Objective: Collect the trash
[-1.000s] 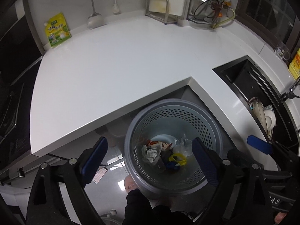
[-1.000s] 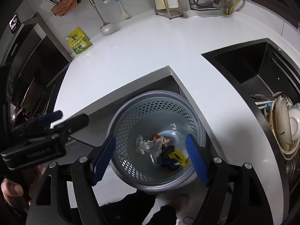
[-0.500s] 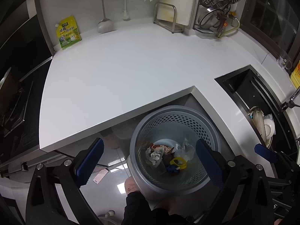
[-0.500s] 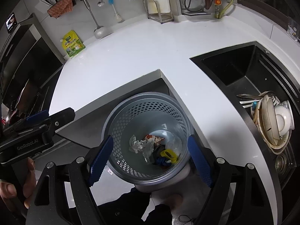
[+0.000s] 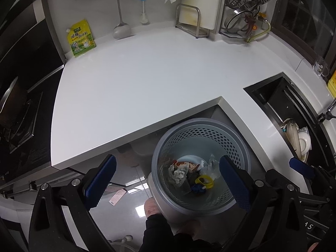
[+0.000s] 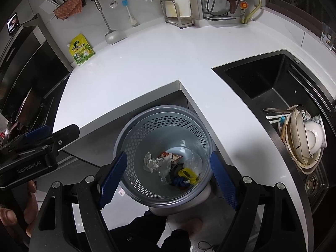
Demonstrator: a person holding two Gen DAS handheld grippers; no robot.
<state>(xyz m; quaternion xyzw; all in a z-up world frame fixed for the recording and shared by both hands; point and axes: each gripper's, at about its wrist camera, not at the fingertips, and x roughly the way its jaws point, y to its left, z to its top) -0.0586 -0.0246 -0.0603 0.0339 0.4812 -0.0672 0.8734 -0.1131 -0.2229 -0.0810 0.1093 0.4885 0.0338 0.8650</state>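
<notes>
Countertop (image 5: 147, 79) carries no loose refuse, only a yellow-green pouch (image 5: 80, 38) propped at the far left against the wall, which I judge to be kitchen stock rather than waste. Left gripper (image 5: 168, 180) hangs with jaws spread wide and nothing between the pads, and the right gripper (image 6: 168, 176) likewise stands open and empty. Trash (image 6: 168, 166), crumpled paper, wrappers and a yellow item, lies at the bottom of the perforated grey bin (image 6: 159, 124), tucked into the counter's inner corner on the floor, within reach of both tongs; collection appears essentially complete.

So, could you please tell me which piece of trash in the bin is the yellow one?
The yellow ring-shaped piece near the bottom of the perforated bin; the crumpled paper beside it is white.
</notes>
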